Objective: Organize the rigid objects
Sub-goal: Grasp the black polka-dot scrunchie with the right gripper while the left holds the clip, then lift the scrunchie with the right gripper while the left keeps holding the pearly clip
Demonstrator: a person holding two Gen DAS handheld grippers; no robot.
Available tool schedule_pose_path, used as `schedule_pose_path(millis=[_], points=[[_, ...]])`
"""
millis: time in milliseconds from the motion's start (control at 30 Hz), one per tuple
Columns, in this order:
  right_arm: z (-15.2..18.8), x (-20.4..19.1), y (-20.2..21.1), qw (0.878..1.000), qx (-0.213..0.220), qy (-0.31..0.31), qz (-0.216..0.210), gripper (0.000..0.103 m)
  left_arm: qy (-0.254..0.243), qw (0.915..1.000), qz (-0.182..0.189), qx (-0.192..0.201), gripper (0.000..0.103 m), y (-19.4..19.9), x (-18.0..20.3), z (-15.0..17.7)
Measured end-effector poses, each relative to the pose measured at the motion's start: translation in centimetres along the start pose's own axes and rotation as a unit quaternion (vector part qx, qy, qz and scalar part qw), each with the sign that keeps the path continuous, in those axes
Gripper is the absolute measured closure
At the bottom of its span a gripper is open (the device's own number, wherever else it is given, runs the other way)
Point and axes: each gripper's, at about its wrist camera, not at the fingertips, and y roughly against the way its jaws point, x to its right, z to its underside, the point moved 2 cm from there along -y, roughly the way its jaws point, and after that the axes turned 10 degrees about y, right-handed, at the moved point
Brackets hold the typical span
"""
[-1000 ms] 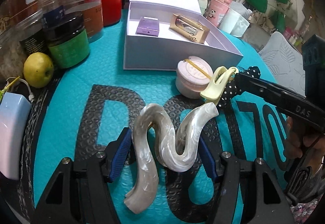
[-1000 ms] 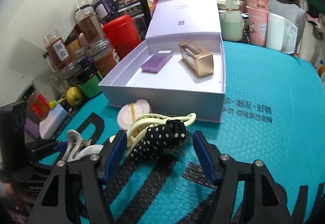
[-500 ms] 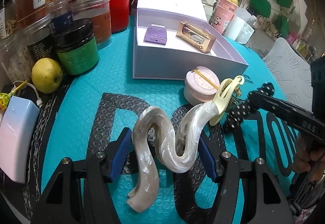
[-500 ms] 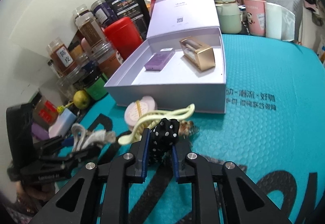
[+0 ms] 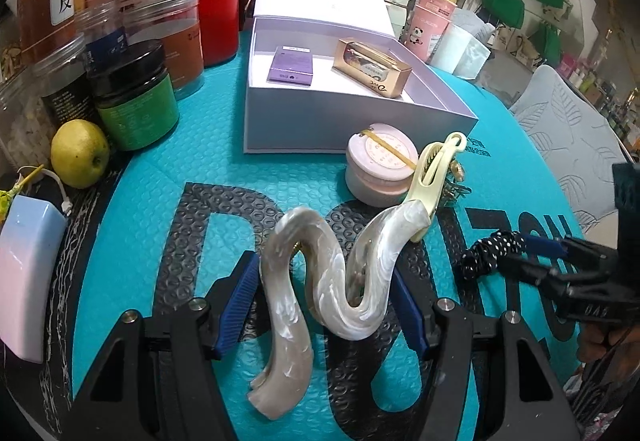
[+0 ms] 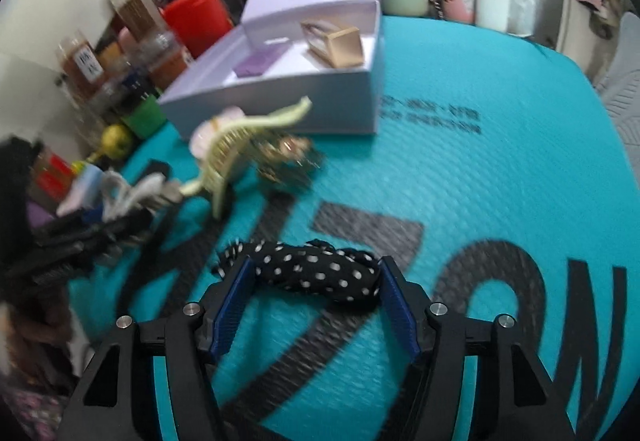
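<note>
My left gripper (image 5: 326,297) is shut on a pearly wavy hair clip (image 5: 320,281), held above the teal mat. My right gripper (image 6: 314,295) holds a black polka-dot hair clip (image 6: 316,273) between its blue pads, with the jaws fairly wide apart; it also shows in the left wrist view (image 5: 488,253). A cream claw clip (image 5: 434,177) lies on the mat beside a round pink tin (image 5: 380,169). A gold ornament (image 6: 286,161) lies beside the claw clip. An open white box (image 5: 352,125) holds a purple box (image 5: 290,65) and a gold box (image 5: 372,67).
Jars, a red canister (image 5: 214,9) and a green-yellow fruit (image 5: 80,153) crowd the left side. A pale blue and pink block (image 5: 24,273) lies at the left edge. Pink cups (image 5: 430,21) and a white cup (image 5: 460,53) stand behind the box.
My right gripper has pulled the polka-dot clip back and away from the cream claw clip, and its jaws now stand wider. The left gripper still holds the wavy clip.
</note>
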Motion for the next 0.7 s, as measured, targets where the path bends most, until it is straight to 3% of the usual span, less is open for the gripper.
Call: schedule_pose_path(millis=[33,100,167,200,367,700], points=[[0.2,0.1,-0.2,1.000,-0.006,-0.003,0.003,0.028,0.000,1.0000,0.001,0.000,0.039,0.0,0.0,0.0],[0.3,0.1,0.0,1.000,0.001,-0.005,0.005,0.025,0.001,1.0000,0.001,-0.001,0.039,0.1,0.0,0.1],[0.0,-0.1,-0.2,1.000,0.001,-0.006,0.010,0.008,0.005,1.0000,0.001,0.001,0.039,0.3,-0.1,0.0],[0.0,-0.1,-0.1,1.000,0.004,-0.005,0.011,0.005,0.007,1.0000,0.001,0.002,0.039,0.4,-0.1,-0.1],[-1.0,-0.9,-0.5,1.000,0.017,0.005,-0.007,0.004,0.021,0.9998,-0.004,0.007,0.039,0.7,-0.7,-0.1],[-1.3,-2.9,-2.5,0.999,0.009,0.035,0.023,0.000,0.035,0.9992,-0.019,0.009,0.039,0.7,-1.4,0.2]])
